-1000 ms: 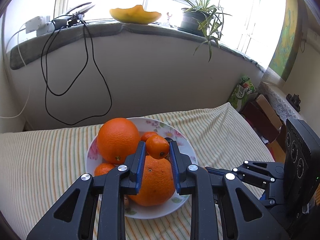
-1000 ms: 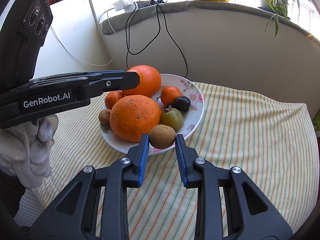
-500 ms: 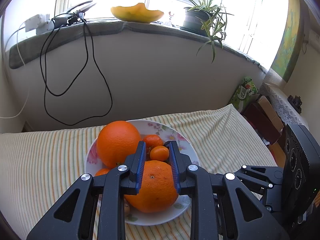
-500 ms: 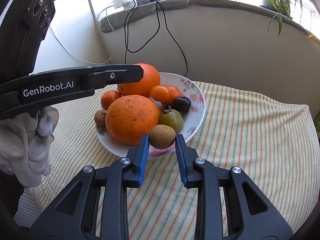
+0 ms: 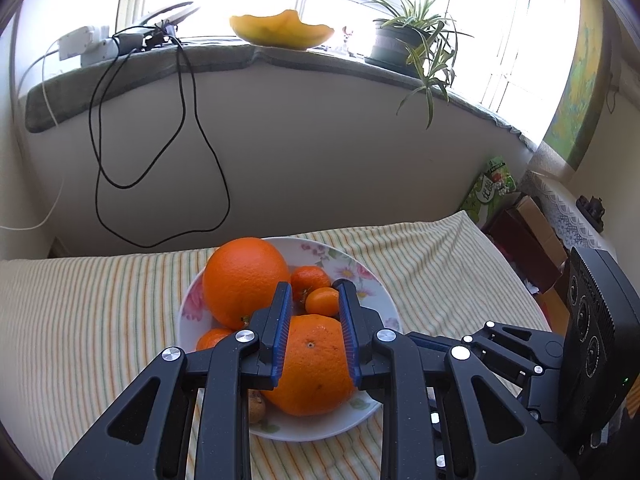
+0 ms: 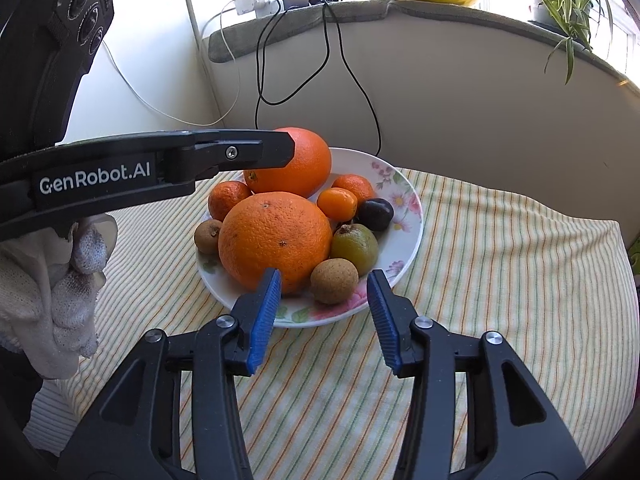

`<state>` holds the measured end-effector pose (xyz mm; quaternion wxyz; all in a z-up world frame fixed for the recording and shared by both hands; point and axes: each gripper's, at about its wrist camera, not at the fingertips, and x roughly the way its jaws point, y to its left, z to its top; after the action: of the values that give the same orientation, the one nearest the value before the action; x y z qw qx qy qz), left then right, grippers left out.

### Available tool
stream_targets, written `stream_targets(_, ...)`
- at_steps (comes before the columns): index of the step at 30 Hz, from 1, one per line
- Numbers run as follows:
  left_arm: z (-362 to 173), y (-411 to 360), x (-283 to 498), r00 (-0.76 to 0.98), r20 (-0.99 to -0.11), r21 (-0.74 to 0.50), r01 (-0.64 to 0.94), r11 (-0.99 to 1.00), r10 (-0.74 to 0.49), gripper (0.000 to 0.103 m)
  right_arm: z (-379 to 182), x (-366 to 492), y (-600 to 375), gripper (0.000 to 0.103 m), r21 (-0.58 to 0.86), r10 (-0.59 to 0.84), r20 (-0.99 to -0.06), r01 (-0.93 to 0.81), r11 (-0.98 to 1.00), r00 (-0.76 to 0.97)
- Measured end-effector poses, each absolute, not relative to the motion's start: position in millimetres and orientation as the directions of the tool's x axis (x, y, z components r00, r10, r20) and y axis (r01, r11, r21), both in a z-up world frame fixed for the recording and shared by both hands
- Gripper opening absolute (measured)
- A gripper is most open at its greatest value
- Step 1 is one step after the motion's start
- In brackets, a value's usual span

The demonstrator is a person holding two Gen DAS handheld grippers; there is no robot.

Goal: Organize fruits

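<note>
Item: small mandarin (image 6: 337, 203), released; a second ago between my left hand-held gripper (image 5: 313, 306) pads, now resting on the plate (image 6: 410, 236) ahead. Left: narrow, empty. Right hand-held gripper (image 6: 323, 286): newly widened before the brown fruit (image 6: 334, 281). Judged next pick.

Both wrist views close, facing shared fruit plate (image 5: 384, 300)

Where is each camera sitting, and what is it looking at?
Left wrist: rides the left gripper, looking over the fruit plate toward the windowsill; its own jaws and the right gripper's body show.
Right wrist: rides the right gripper, facing the plate's near rim; the left gripper and a gloved hand show.
Shared: plate, big orange, windowsill.
</note>
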<state>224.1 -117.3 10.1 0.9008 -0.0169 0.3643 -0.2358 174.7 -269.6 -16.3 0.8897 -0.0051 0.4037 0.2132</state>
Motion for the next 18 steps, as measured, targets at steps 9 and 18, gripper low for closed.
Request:
stream_targets(9,16,-114,212,0.634,-0.64,-0.203,0.406,0.891,-0.435,0.033,-11,167,-271,0.051,0.158,0.368,-0.714,-0.375,0.913,0.595)
stream_targets(18,22,-104,194,0.656,-0.626,-0.215,0.374,0.902,-0.421,0.061,-4,154,-276,0.068,0.141,0.347,-0.709,-0.359,0.923,0.614)
